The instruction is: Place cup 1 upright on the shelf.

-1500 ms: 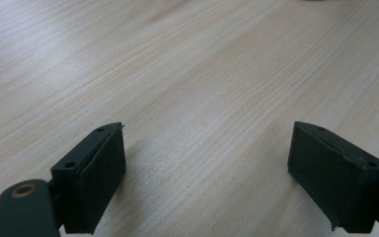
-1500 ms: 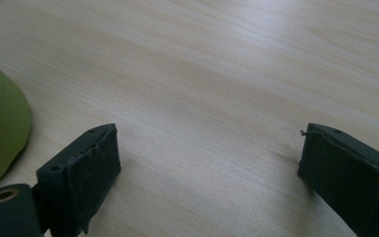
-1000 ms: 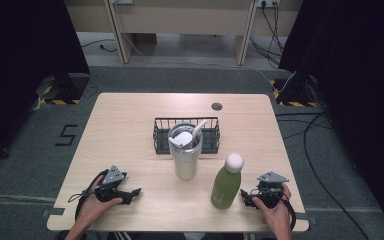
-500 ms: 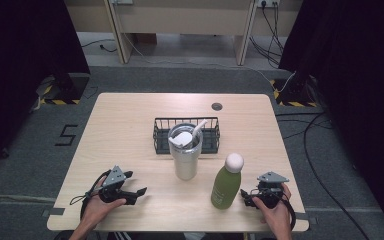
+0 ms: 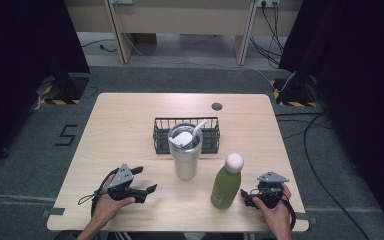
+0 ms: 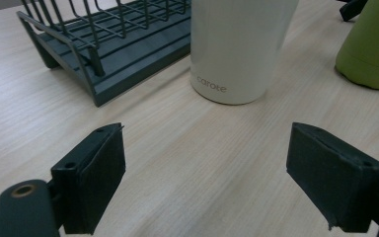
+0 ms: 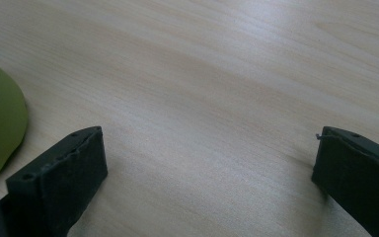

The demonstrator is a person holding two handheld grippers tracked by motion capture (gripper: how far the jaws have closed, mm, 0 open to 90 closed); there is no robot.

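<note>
Two grippers rested low on the table [image 5: 130,115], fingers spread wide and empty. The left gripper [image 5: 142,181] faced the cream tumbler [image 5: 185,150], which stood upright just in front of the black wire basket [image 5: 162,131], a straw leaning in it; the tumbler lay ahead of the fingers [image 6: 96,170], apart. The green bottle [image 5: 226,182] stood right of the tumbler, the right gripper [image 5: 246,196] just beside it, likely readied for a reach.

Tumbler [image 5: 185,152] at table [image 5: 130,120] centre, touching front of wire basket [image 5: 162,131]. Bottle [image 5: 227,182] right of tumbler, nearer front edge. Left gripper [image 5: 145,181] front-left, right gripper [image 5: 246,198] front-right.
</note>
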